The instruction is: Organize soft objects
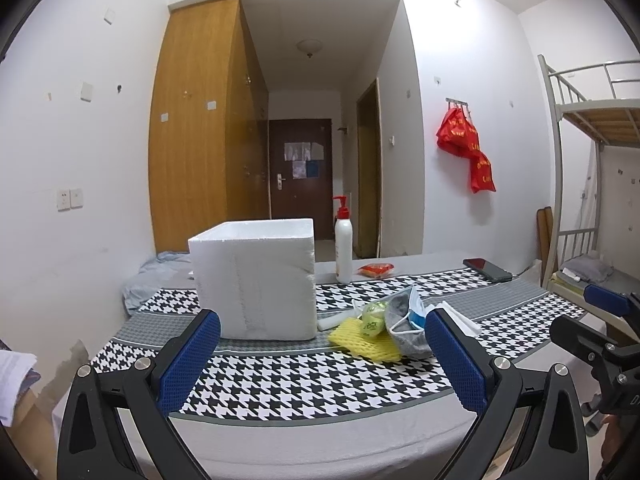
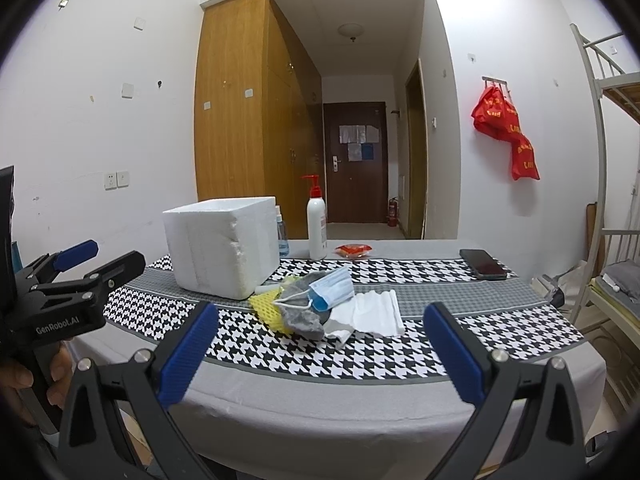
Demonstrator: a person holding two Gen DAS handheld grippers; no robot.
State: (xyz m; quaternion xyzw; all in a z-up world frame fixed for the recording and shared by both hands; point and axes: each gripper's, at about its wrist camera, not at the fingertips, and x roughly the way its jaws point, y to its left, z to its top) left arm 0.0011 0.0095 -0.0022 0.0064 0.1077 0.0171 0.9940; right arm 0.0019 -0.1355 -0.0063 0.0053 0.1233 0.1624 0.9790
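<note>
A pile of soft things lies on the houndstooth tablecloth (image 1: 280, 388): a yellow foam net (image 1: 360, 342), a green packet (image 1: 370, 320), a grey cloth (image 1: 404, 336), a blue face mask (image 2: 334, 286) and white folded tissue (image 2: 374, 310). A white foam box (image 1: 256, 276) stands left of the pile; it also shows in the right wrist view (image 2: 222, 248). My left gripper (image 1: 322, 354) is open and empty, short of the pile. My right gripper (image 2: 320, 350) is open and empty, just before the table's front edge.
A white pump bottle (image 1: 343, 246) and a red packet (image 1: 376, 269) stand behind the pile. A small spray bottle (image 2: 282, 234) is behind the box. A black phone (image 2: 482, 264) lies at the back right. A bunk bed (image 1: 592, 160) is at the right.
</note>
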